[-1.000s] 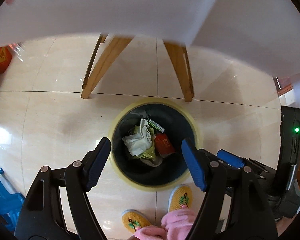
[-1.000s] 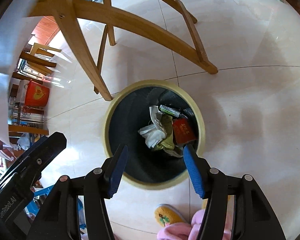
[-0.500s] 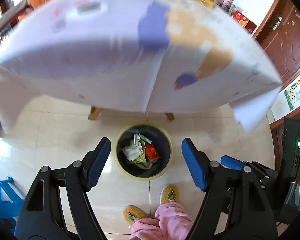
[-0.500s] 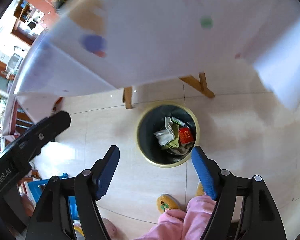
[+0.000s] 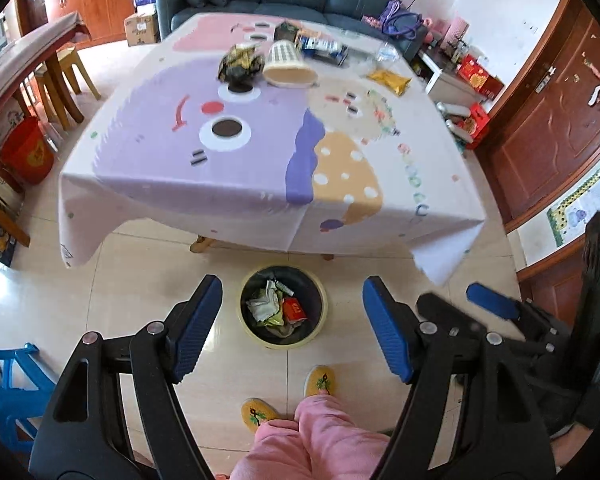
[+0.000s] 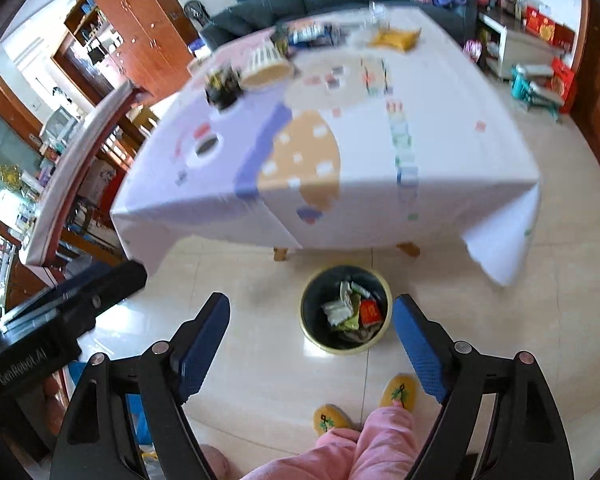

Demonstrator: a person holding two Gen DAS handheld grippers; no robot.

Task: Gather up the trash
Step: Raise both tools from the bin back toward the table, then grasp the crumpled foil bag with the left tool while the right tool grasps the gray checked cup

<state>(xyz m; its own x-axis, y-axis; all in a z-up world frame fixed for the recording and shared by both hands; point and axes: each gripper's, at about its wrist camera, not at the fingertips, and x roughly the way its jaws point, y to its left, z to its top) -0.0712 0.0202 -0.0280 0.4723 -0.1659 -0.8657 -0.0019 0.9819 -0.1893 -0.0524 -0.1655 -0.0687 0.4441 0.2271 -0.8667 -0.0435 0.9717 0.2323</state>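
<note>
The bin (image 5: 283,307) stands on the floor just in front of the table (image 5: 260,184), already holding wrappers (image 5: 278,307). More trash waits at the table's far end: a dark crumpled wrapper (image 5: 239,63), a tipped cup (image 5: 287,62), a yellow packet (image 5: 391,79). The left gripper (image 5: 292,332) and right gripper (image 6: 311,344) hang above the floor, both spread wide and empty. The next step looks like a reach across the table; take the nearest piece first, likely the dark wrapper, pinching its bulk rather than an edge, clear of the cup.
</note>
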